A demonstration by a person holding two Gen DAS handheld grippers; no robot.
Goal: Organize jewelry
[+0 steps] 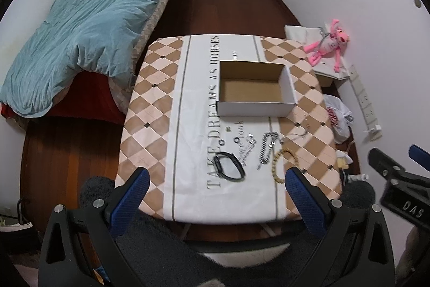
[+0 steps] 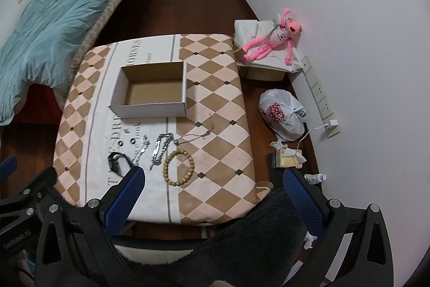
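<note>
An open, empty cardboard box [image 1: 255,88] [image 2: 151,88] stands on the checked table [image 1: 150,104] [image 2: 215,104]. In front of it lie a black watch [image 1: 229,166] [image 2: 117,162], two small rings [image 1: 228,141] [image 2: 126,142], a silver chain bracelet [image 1: 267,148] [image 2: 160,144], a thin necklace [image 1: 298,135] [image 2: 200,135] and a wooden bead bracelet [image 1: 280,164] [image 2: 178,167]. My left gripper [image 1: 217,195] is open and empty above the table's near edge. My right gripper [image 2: 215,195] is open and empty, also at the near edge, right of the left one.
A bed with a blue quilt [image 1: 88,26] [image 2: 53,20] lies to the left. A pink plush toy [image 1: 328,45] [image 2: 271,41] sits on a box at the right wall. A white plastic bag [image 2: 282,113], a power strip [image 2: 319,96] and litter lie on the floor right of the table.
</note>
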